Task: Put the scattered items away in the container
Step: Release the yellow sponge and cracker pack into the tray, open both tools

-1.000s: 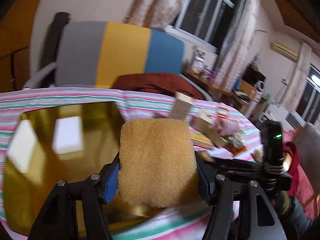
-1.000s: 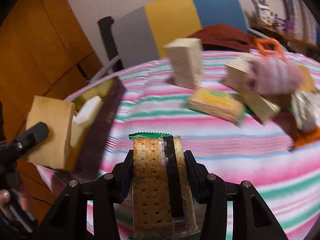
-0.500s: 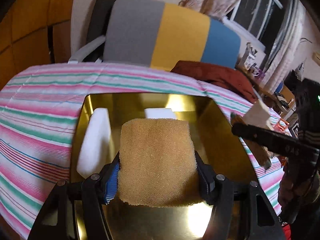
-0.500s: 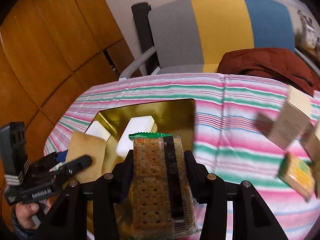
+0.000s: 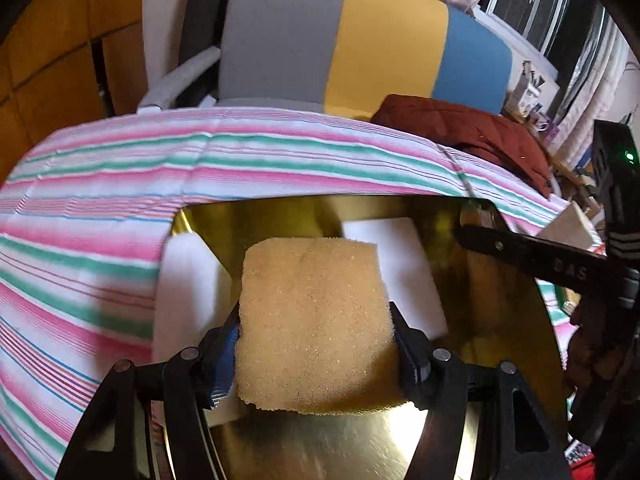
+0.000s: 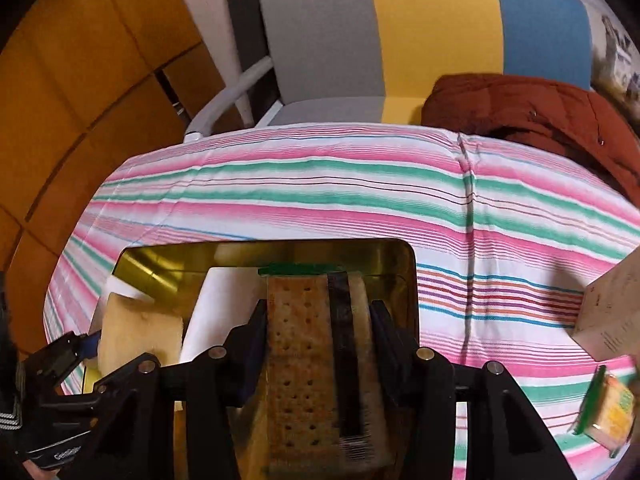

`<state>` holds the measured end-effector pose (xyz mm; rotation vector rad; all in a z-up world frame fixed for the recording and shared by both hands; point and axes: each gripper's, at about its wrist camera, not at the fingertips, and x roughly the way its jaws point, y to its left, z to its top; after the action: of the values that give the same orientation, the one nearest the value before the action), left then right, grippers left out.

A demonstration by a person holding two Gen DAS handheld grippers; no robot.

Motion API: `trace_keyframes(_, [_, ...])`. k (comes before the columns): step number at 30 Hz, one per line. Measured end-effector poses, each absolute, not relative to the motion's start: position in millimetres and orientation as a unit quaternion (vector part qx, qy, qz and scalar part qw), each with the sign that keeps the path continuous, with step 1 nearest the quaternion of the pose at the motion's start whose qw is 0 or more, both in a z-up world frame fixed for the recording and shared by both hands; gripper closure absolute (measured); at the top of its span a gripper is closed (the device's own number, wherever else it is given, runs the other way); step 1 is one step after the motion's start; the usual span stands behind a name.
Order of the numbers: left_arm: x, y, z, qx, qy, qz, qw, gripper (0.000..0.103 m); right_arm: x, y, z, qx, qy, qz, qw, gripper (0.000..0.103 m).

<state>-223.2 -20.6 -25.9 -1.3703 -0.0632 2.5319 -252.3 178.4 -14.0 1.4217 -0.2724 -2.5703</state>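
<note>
My left gripper (image 5: 314,344) is shut on a tan sponge (image 5: 312,320) and holds it over the gold tray (image 5: 320,444). Two white foam blocks (image 5: 188,300) (image 5: 400,264) lie inside the tray. My right gripper (image 6: 316,328) is shut on a clear-wrapped cracker packet (image 6: 304,364), also above the gold tray (image 6: 392,264). In the right wrist view the left gripper (image 6: 92,344) with its sponge (image 6: 136,340) shows at the lower left. The right gripper's finger (image 5: 520,248) reaches in over the tray's right side in the left wrist view.
The tray rests on a pink, green and white striped cloth (image 6: 320,200). A grey, yellow and blue chair (image 5: 360,40) with a dark red jacket (image 5: 460,128) stands behind the table. A beige box (image 6: 612,312) and a yellow-green packet (image 6: 608,412) lie right of the tray.
Both grippers have swung left over the gold tray, each keeping its load. The scattered boxes and packets have slid out to the right edge of the right wrist view.
</note>
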Motion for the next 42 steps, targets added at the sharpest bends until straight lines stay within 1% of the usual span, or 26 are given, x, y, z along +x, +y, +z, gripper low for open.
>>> trace_keyframes(4, [-231, -21, -28, -0.477, -0.032, 0.87, 0.123, 0.036, -251, 178, -15, 0.471, -0.09, -0.872, 0.1, 0.052])
trace_keyframes(8, [-236, -26, -22, -0.46, -0.065, 0.877, 0.123, 0.034, -240, 184, -12, 0.455, -0.103, -0.878, 0.106, 0.051])
trace_keyframes(11, [-237, -28, -12, -0.44, -0.072, 0.887, 0.117, 0.034, -228, 192, -3, 0.43, -0.118, -0.888, 0.107, 0.05])
trace_keyframes(14, [-241, -25, -10, -0.439, -0.077, 0.887, 0.117, 0.034, -219, 197, 7, 0.406, -0.116, -0.901, 0.098, 0.05])
trace_keyframes(15, [-242, -26, -10, -0.436, -0.081, 0.889, 0.116, 0.034, -217, 198, 10, 0.402, -0.115, -0.903, 0.096, 0.048])
trace_keyframes(16, [-241, -26, -8, -0.432, -0.086, 0.89, 0.118, 0.032, -216, 198, 12, 0.399, -0.117, -0.904, 0.098, 0.042])
trace_keyframes(18, [-239, -27, -3, -0.426, -0.099, 0.89, 0.126, 0.026, -214, 201, 15, 0.394, -0.127, -0.904, 0.103, 0.035])
trace_keyframes(20, [-231, -31, 7, -0.408, -0.12, 0.895, 0.137, 0.025, -212, 203, 20, 0.387, -0.133, -0.905, 0.113, 0.033])
trace_keyframes(21, [-225, -33, 14, -0.394, -0.126, 0.9, 0.14, 0.025, -211, 204, 22, 0.383, -0.138, -0.905, 0.12, 0.03])
trace_keyframes(23, [-215, -34, 23, -0.379, -0.119, 0.908, 0.137, 0.025, -208, 206, 27, 0.375, -0.144, -0.907, 0.127, 0.029])
trace_keyframes(25, [-205, -37, 28, -0.375, -0.113, 0.909, 0.139, 0.026, -206, 207, 29, 0.372, -0.143, -0.908, 0.127, 0.029])
trace_keyframes(26, [-200, -39, 29, -0.376, -0.116, 0.908, 0.14, 0.029, -204, 208, 29, 0.373, -0.143, -0.908, 0.126, 0.029])
trace_keyframes(28, [-188, -46, 27, -0.38, -0.129, 0.904, 0.147, 0.039, -198, 210, 26, 0.376, -0.143, -0.907, 0.126, 0.029])
trace_keyframes(29, [-181, -49, 26, -0.381, -0.133, 0.902, 0.153, 0.041, -193, 212, 25, 0.376, -0.145, -0.906, 0.126, 0.029])
trace_keyframes(35, [-151, -39, 10, -0.403, -0.13, 0.884, 0.197, 0.043, -158, 231, 12, 0.371, -0.166, -0.906, 0.122, 0.029])
trace_keyframes(38, [-154, -24, -4, -0.428, -0.129, 0.868, 0.217, 0.043, -139, 240, 9, 0.367, -0.173, -0.906, 0.116, 0.029])
trace_keyframes(42, [-170, -17, -15, -0.44, -0.142, 0.861, 0.211, 0.044, -120, 252, 8, 0.366, -0.177, -0.908, 0.104, 0.029])
